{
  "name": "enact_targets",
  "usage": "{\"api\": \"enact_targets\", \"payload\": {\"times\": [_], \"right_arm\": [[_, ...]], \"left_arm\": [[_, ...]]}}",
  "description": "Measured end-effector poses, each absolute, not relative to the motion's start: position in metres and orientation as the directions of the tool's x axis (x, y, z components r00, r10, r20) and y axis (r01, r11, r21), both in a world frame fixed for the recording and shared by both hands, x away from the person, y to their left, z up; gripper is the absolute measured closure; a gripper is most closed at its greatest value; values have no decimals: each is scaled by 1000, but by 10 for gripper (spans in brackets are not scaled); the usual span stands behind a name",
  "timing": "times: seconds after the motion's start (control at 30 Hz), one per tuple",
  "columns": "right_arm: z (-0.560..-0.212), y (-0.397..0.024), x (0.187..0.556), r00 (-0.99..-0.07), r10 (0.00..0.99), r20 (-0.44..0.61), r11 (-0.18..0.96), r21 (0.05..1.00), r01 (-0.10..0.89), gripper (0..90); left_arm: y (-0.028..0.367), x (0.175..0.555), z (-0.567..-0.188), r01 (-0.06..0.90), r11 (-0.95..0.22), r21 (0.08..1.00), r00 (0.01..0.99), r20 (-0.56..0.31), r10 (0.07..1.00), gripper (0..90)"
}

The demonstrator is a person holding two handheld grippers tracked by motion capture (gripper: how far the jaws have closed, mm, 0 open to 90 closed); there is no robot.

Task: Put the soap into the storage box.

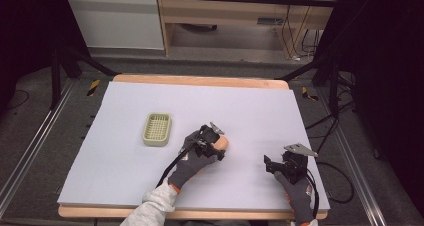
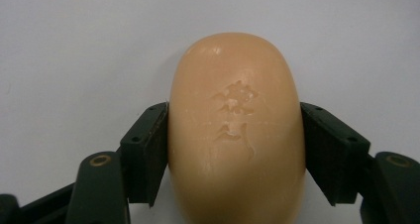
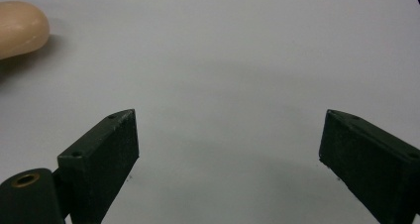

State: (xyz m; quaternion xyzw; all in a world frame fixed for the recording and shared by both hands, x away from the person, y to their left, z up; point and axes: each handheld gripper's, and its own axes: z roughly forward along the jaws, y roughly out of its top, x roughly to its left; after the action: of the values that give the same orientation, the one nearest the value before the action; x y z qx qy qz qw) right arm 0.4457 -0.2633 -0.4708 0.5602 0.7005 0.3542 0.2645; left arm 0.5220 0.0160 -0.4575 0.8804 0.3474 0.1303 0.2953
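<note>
The left claw [image 2: 234, 149] gripped the smooth peach oval soap bar [image 2: 236, 130] mid-worktop; the pale green slotted plastic soap dish [image 1: 157, 129], probably its target, lay at ten o'clock. A level lift suited. The right claw [image 3: 228, 154] gaped, empty.

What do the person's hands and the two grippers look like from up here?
Both hands wear dark grey gloves with orange cuffs; a light grey sleeve covers the left arm. The left gripper and right gripper are black, each topped by a grey three-cornered plate and trailing a black cable. Jaw pads are flat black blocks.
</note>
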Motion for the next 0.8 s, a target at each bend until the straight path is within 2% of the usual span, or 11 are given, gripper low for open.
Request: {"api": "enact_targets", "payload": {"times": [0.8], "right_arm": [[-471, -265, 446, -228, 973, 16, 126, 793, 597, 87]], "left_arm": [[59, 504, -424, 513, -539, 668, 706, 29, 707, 315]]}}
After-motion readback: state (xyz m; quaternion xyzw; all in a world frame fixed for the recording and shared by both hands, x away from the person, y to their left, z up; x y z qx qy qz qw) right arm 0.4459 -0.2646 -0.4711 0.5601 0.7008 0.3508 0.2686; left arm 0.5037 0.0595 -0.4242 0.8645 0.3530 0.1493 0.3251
